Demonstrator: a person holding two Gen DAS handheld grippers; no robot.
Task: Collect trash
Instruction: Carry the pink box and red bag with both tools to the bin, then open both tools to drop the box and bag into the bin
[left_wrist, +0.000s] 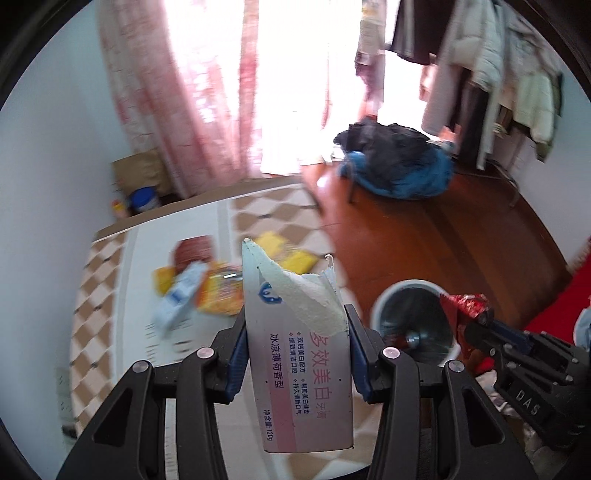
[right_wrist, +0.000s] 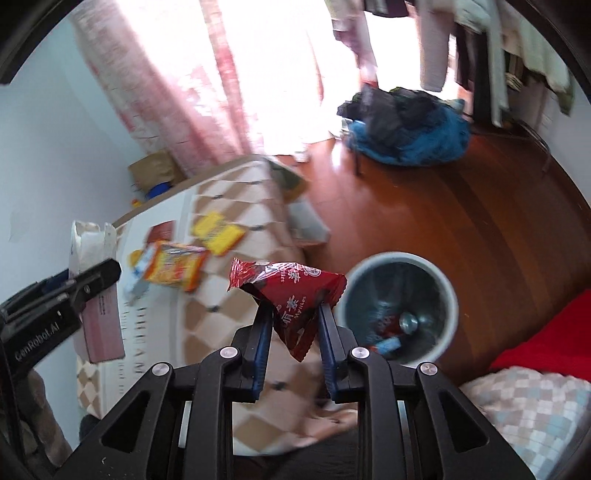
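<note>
Pale walls (left_wrist: 48, 155) enclose the room. Strong daylight floods through a window behind pink curtains (left_wrist: 177, 110), washing out the glass. The floor (left_wrist: 443, 236) is glossy red-brown wood. A clothes rack (left_wrist: 491, 74) hung with coats stands at the right, with a chair (left_wrist: 399, 166) piled with dark and blue clothes beside it. A cardboard box (left_wrist: 138, 171) sits in the corner.

We see a red wrapper (right_wrist: 291, 295), a white-and-pink box (left_wrist: 299, 376), a grey bin (right_wrist: 400, 258), and a tan-and-white checked cloth (right_wrist: 236, 195).
</note>
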